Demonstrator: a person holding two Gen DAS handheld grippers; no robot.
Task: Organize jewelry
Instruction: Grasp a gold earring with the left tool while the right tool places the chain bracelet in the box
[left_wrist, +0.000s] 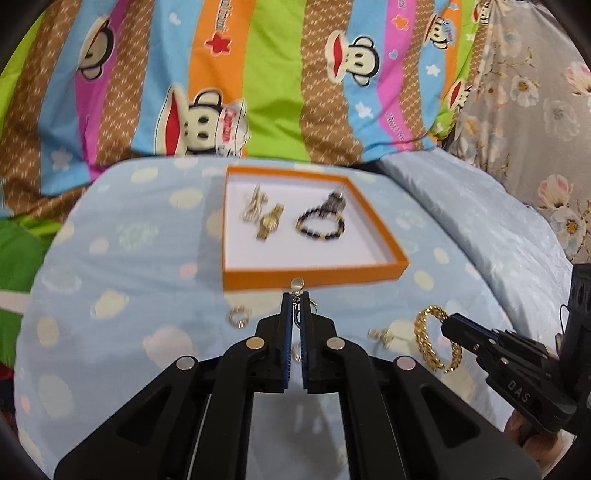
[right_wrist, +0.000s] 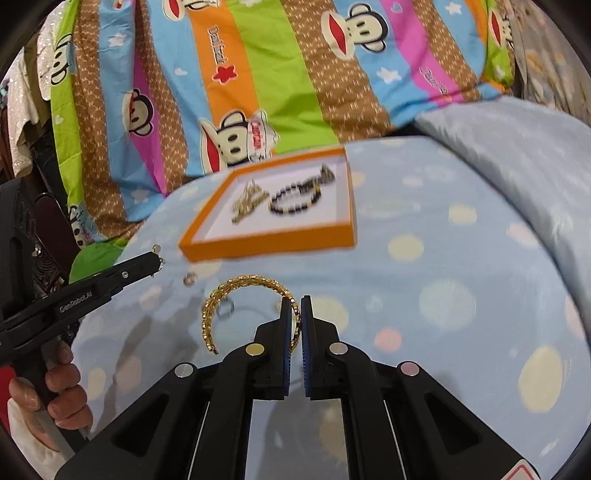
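Observation:
An orange-rimmed tray (left_wrist: 314, 275) (right_wrist: 266, 245) with a white floor lies on the blue dotted bedcover. It holds a gold watch (left_wrist: 269, 221), a pale gold piece (left_wrist: 253, 205) and a black bead bracelet (left_wrist: 320, 223) (right_wrist: 293, 203). My left gripper (left_wrist: 295, 299) (right_wrist: 157, 264) is shut on a small earring (left_wrist: 297, 286) with a pearl top, just in front of the tray. My right gripper (right_wrist: 295, 306) (left_wrist: 448, 325) is shut on a gold chain bangle (right_wrist: 236, 290) (left_wrist: 424, 332), held above the cover.
A small gold ring (left_wrist: 239, 317) (right_wrist: 190, 278) and another small gold piece (left_wrist: 382, 336) lie on the cover in front of the tray. A striped cartoon-monkey quilt (left_wrist: 258, 74) rises behind. A grey floral cloth (left_wrist: 535, 110) is at the right.

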